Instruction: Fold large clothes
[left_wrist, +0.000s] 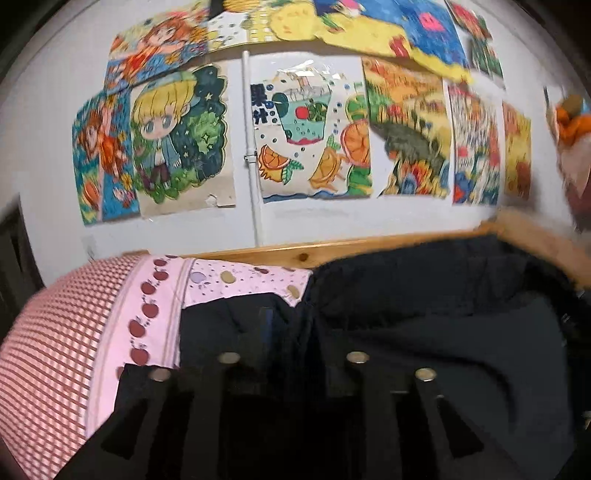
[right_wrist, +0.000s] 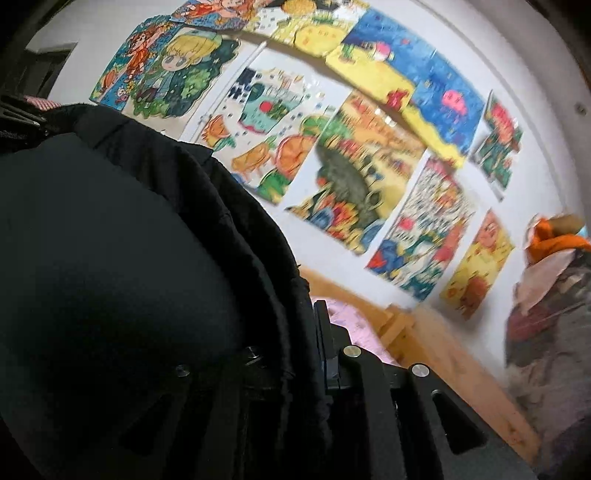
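left gripper (left_wrist: 291, 332): black two-finger tool seen from behind, low in the left wrist view; its fingers stand a little apart with dark cloth lying around and under them; whether the pads press on the cloth cannot be told.
right gripper (right_wrist: 310, 332): black tool at the bottom of the right wrist view; its jaws are nearly together and a thick hem of the coat runs between them, so it looks clamped on the fabric.
black coat (left_wrist: 424, 332): large dark padded garment spread on the bed, filling the lower right of the left wrist view; in the right wrist view it bulges up across the whole left half, with ridged seams along its edge.
fur trim (left_wrist: 535, 236): tan, fuzzy, along the coat's far right edge, blurred.
bedsheet (left_wrist: 122, 317): pink with a row of red apples, beside a red and white checked part, left of the coat.
bed frame (left_wrist: 280, 251): light wood rail behind the bedding, against the wall.
wall drawings (left_wrist: 314, 133): many bright children's pictures taped to a white wall, among them a blond cartoon child and orange slices.
white pipe (left_wrist: 253, 158): runs upright between two drawings.
pile at far right (right_wrist: 554, 280): orange and mixed cloth, too blurred to name.
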